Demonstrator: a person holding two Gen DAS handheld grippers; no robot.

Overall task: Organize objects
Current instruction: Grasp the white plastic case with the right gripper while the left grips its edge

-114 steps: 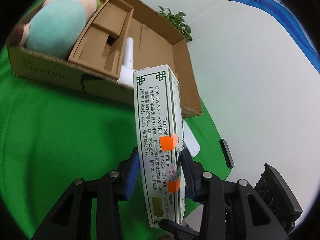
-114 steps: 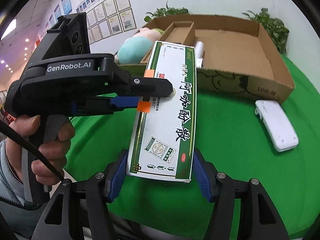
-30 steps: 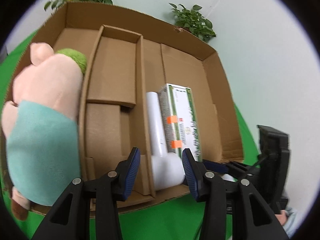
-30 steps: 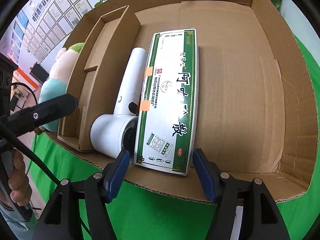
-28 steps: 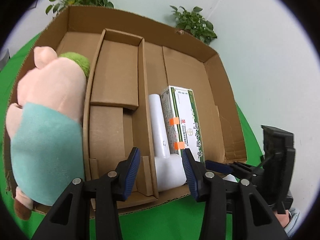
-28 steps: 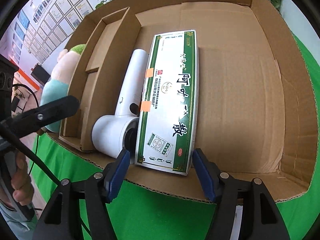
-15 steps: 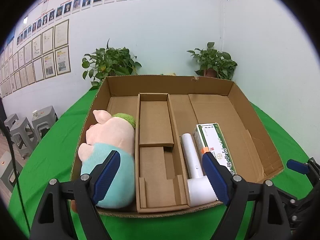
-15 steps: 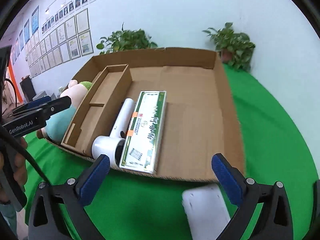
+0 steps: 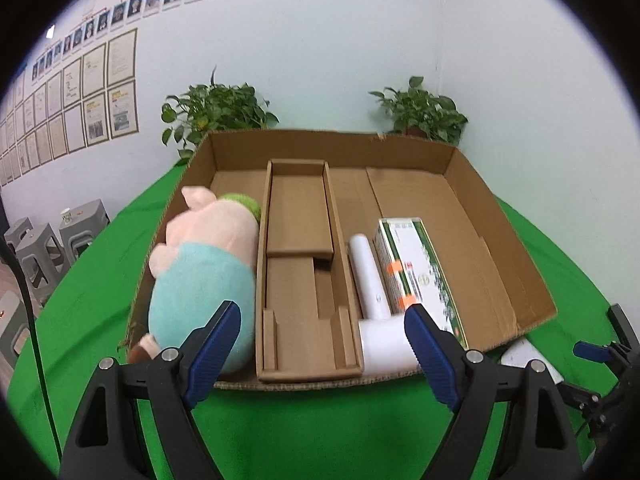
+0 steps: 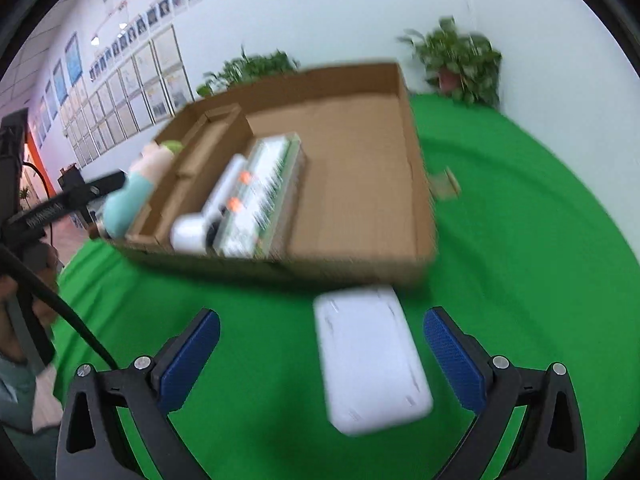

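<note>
Right wrist view: a white case [image 10: 370, 364] is framed between the spread, empty right gripper [image 10: 322, 354]; the left gripper [image 9: 322, 346] is likewise held apart.

The green-and-white medicine carton [image 9: 420, 268], earlier clamped between both grippers above the green tabletop, now lies flat in the open cardboard box [image 9: 516, 276] beside the white hair dryer [image 9: 376, 304]. The left gripper [image 9: 324, 344] and right gripper [image 10: 320, 356] have let go, spread wide, and pulled back past the box's near edge.
</note>
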